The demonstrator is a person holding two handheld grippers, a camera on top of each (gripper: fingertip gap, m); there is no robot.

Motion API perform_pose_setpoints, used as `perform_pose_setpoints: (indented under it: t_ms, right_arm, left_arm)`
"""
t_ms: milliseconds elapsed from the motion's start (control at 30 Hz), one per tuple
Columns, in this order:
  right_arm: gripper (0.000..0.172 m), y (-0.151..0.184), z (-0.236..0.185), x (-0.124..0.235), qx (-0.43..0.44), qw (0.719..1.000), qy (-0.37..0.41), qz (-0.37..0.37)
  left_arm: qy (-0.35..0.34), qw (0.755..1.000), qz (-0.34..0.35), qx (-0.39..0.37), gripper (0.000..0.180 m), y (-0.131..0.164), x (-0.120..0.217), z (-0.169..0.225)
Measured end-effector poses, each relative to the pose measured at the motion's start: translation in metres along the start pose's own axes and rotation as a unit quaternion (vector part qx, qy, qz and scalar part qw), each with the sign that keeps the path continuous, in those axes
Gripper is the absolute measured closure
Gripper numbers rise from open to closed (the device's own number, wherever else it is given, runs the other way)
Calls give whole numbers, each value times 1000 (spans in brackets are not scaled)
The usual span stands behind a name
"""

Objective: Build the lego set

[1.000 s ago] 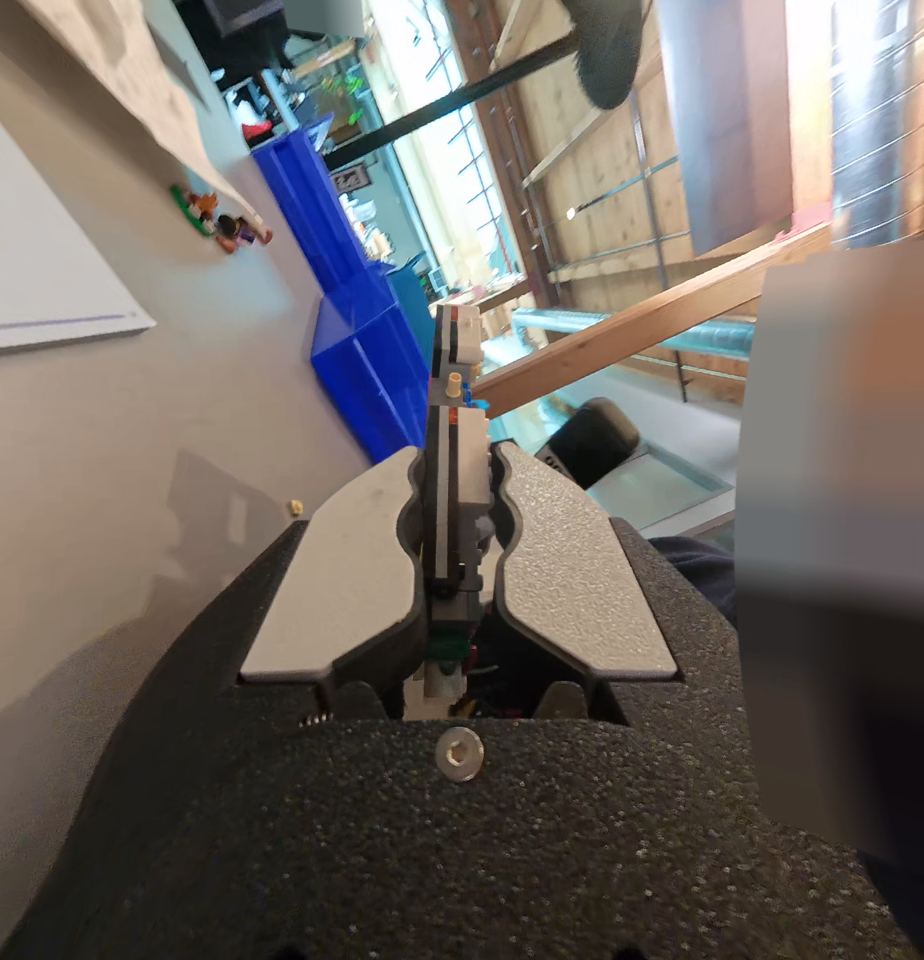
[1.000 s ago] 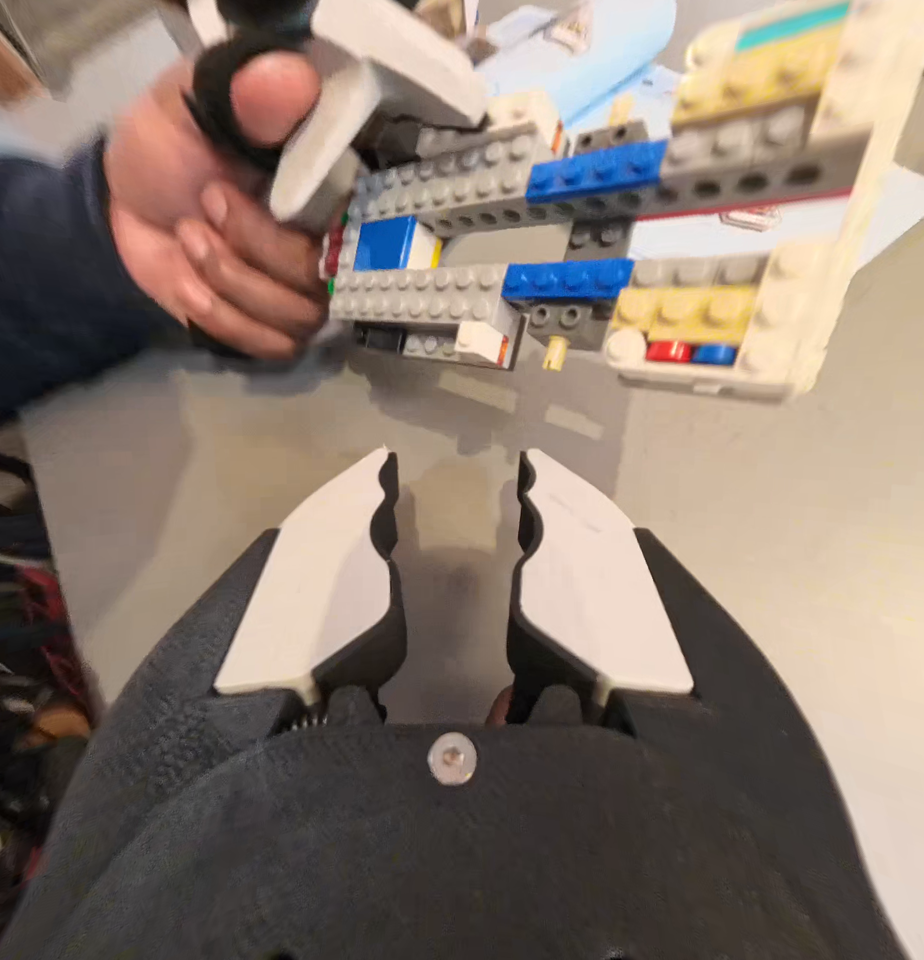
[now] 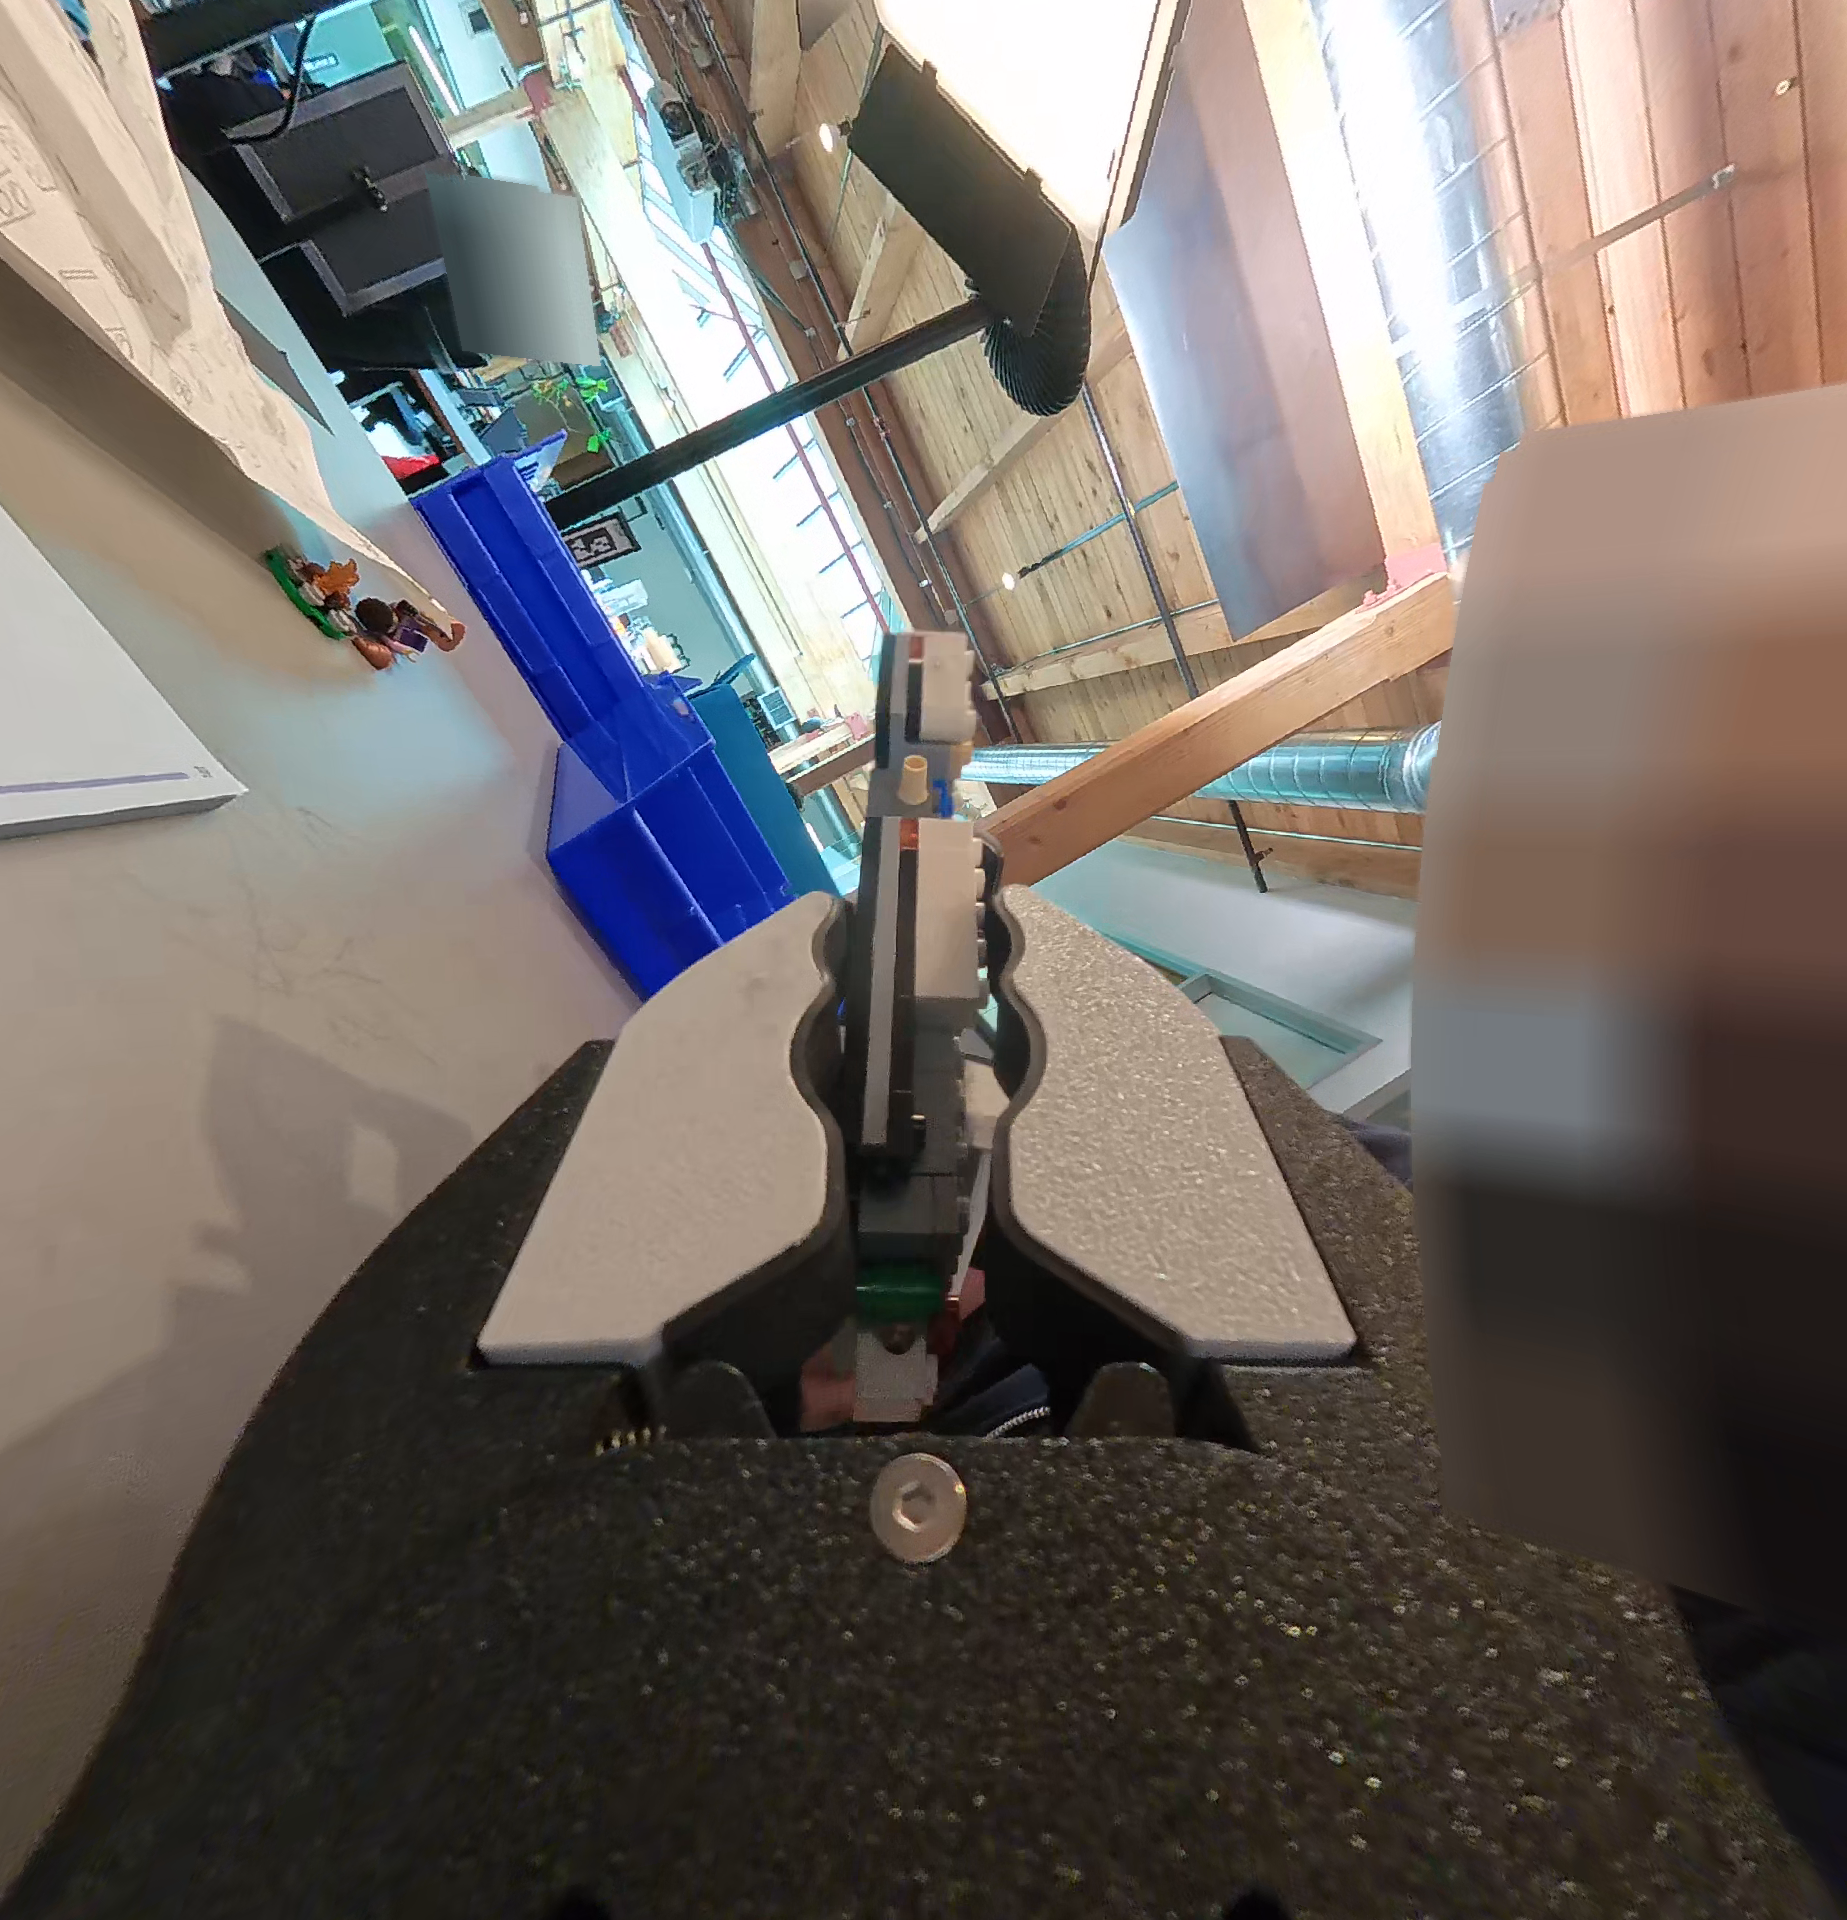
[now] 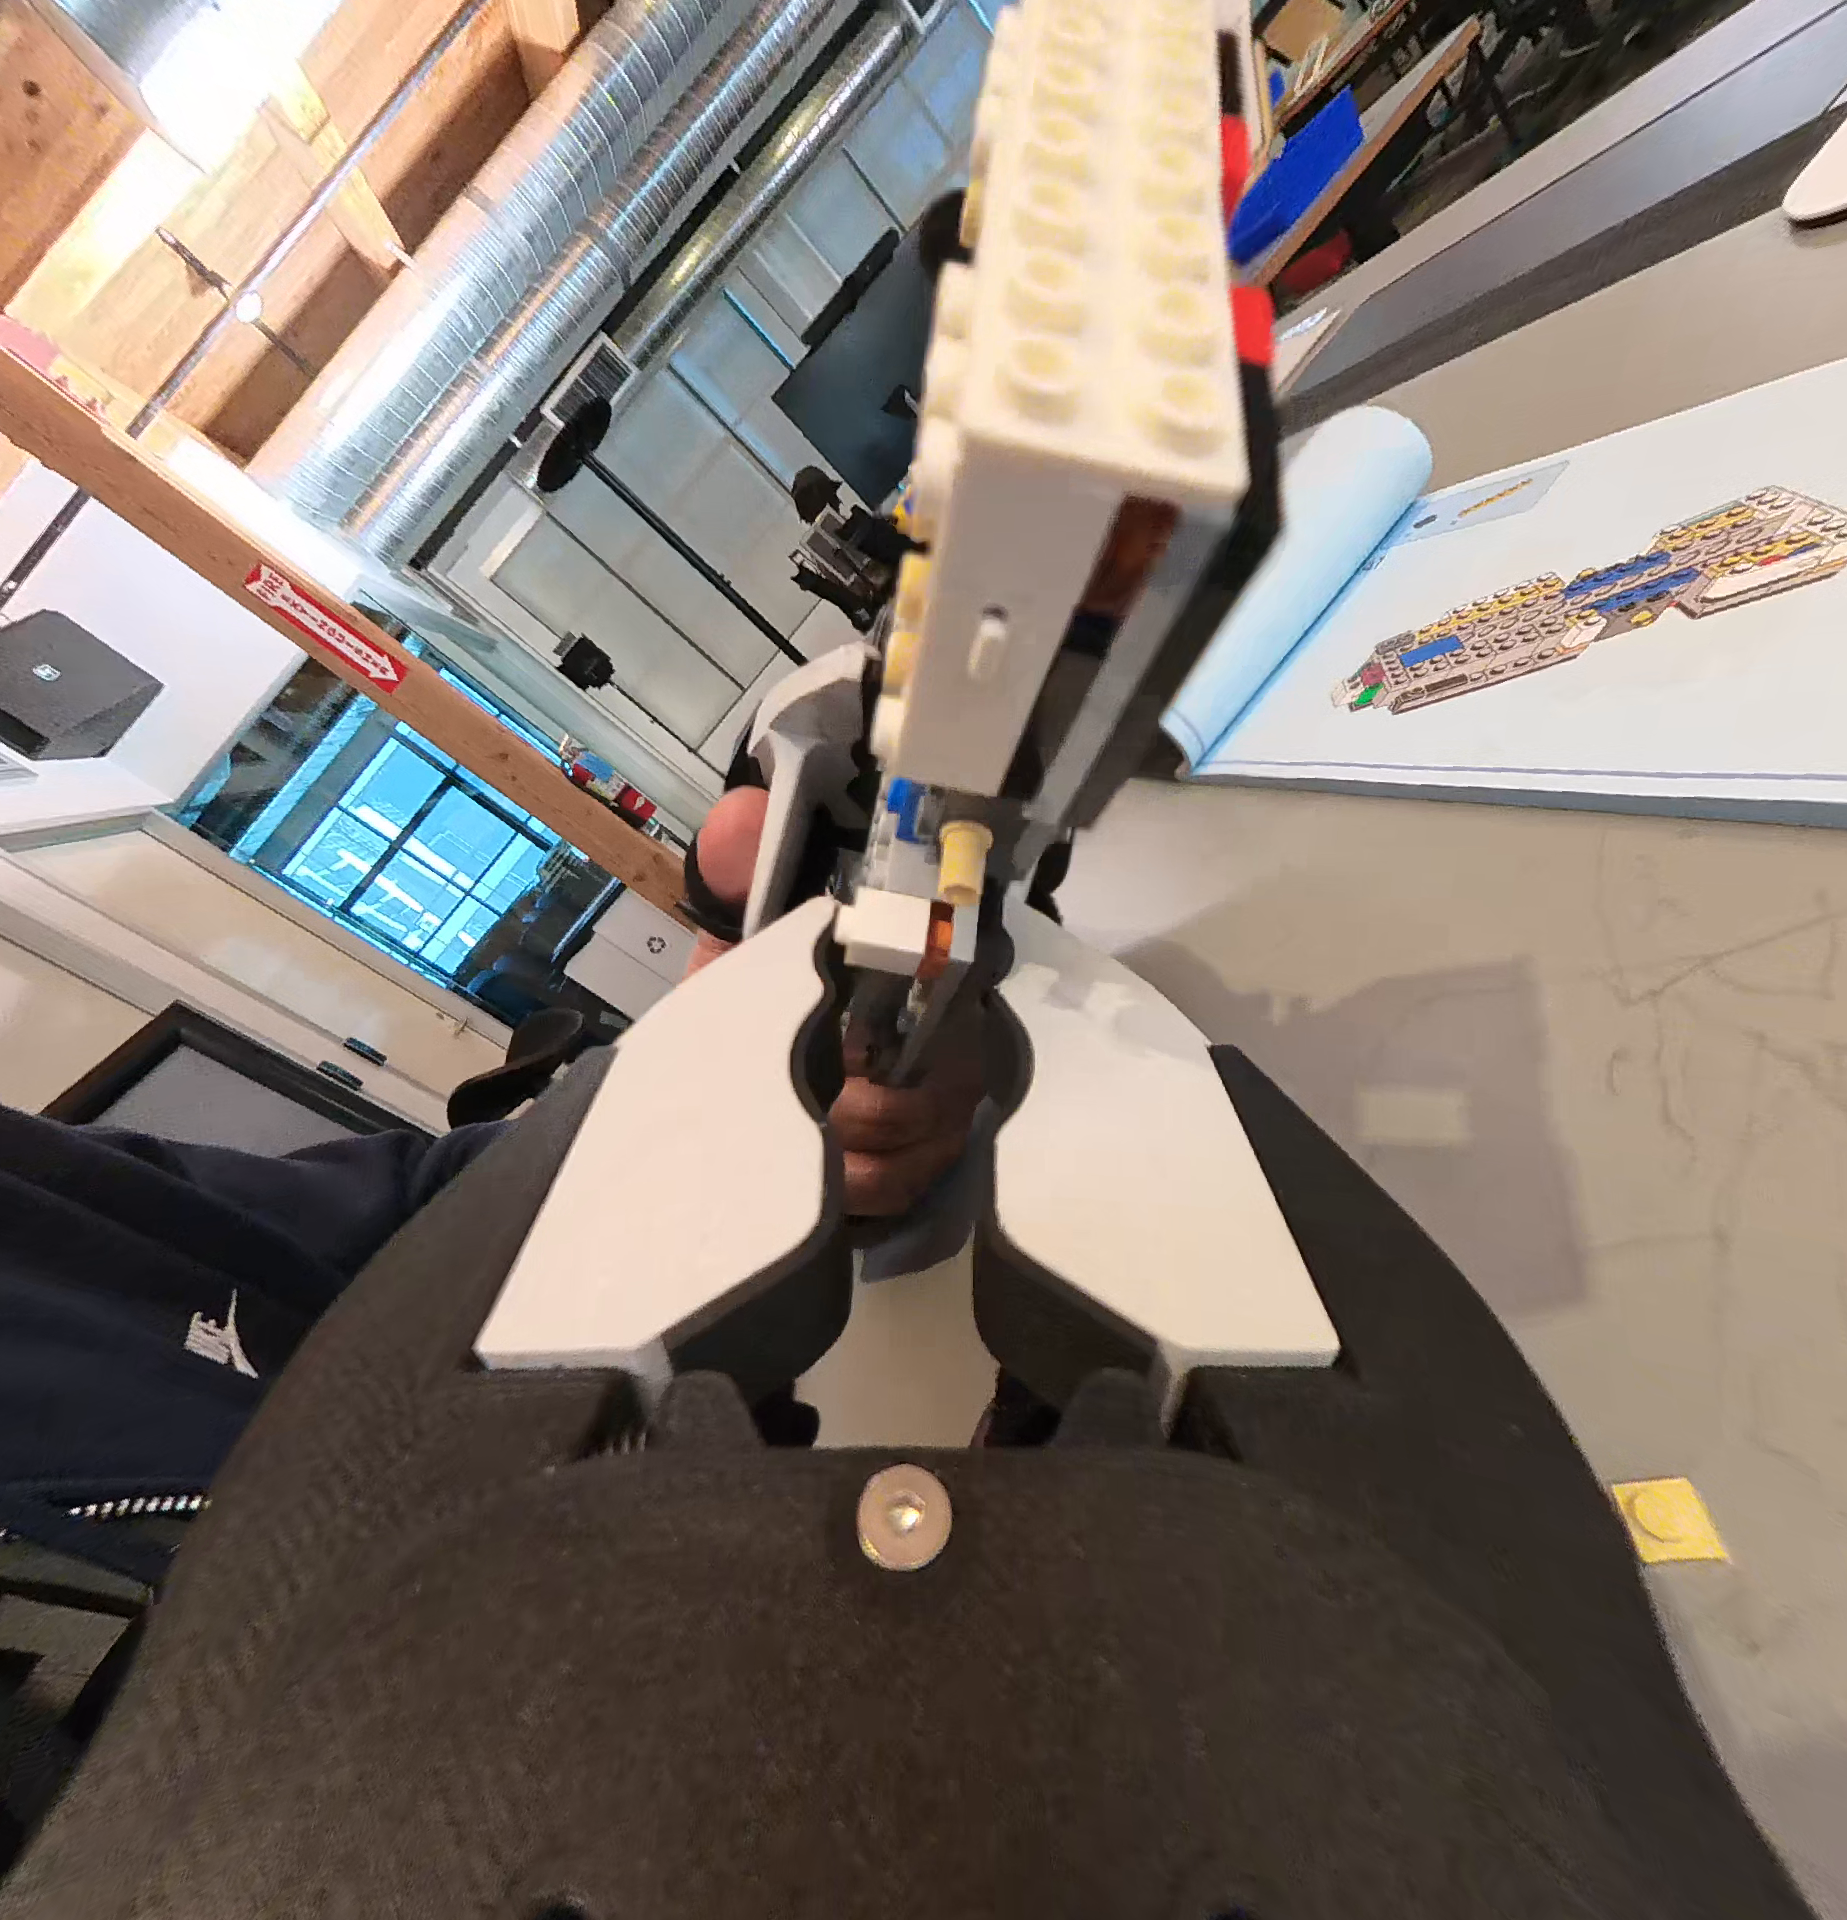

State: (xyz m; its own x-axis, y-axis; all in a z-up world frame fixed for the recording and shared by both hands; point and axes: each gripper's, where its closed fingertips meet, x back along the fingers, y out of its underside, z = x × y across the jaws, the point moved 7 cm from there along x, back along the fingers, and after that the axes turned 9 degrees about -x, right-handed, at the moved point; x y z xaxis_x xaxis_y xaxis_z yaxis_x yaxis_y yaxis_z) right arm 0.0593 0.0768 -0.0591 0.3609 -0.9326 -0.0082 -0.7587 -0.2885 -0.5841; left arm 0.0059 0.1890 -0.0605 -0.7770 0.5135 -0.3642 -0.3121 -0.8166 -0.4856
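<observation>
Two hand-held grippers meet on one long toy-brick model, grey, white and black w/ blue and tan bits (image 3: 924, 935), lifted clear of the pale grey counter (image 3: 223, 987). The left gripper (image 3: 921, 914) is narrowed onto one end of it: both pale fingers (image 3: 732, 1049) press its flat sides, the model running edge-on away from the camera.

The right gripper (image 4: 914, 951) is also narrow, closed around the model's thin end piece, a white and grey tip w/ an orange sliver, near a tan peg (image 4: 963, 857). In the right wrist view the white studded top of the model (image 4: 1095, 312) rises above the fingers, and the other gripper and a hand (image 4: 732, 852) show behind it.

To handle this well, judging from the pose: keep both grips square to the flat faces, move the two ends together, avoid twisting, since the right's hold sits on a small end piece that could pop off.

Containers: stacked blue plastic bins (image 3: 638, 831) stand at the counter's far edge; contents can't be seen. An open instruction booklet w/ a model drawing (image 4: 1625, 665) lies on the counter; small toy figures on a green plate (image 3: 368, 613) sit well apart.
</observation>
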Motion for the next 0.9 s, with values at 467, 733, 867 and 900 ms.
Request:
perform_pose_setpoints:
  t_ms: [467, 733, 867, 900]
  right_arm:
    - [151, -7, -5, 8, 31, 997, -29, 64]
    - [151, -8, -7, 11, 36, 995, -59, 78]
    - [152, -12, -8, 16, 30, 991, -88, 99]
    - [152, -13, -8, 17, 27, 990, -96, 104]
  left_arm:
    - [-14, 1000, -5, 2, 143, 15, -10, -2]
    - [8, 1000, -7, 21, 143, 20, -13, 0]
    - [36, 998, -10, 41, 143, 24, -16, 2]
    - [42, 998, -10, 44, 142, 26, -17, 2]
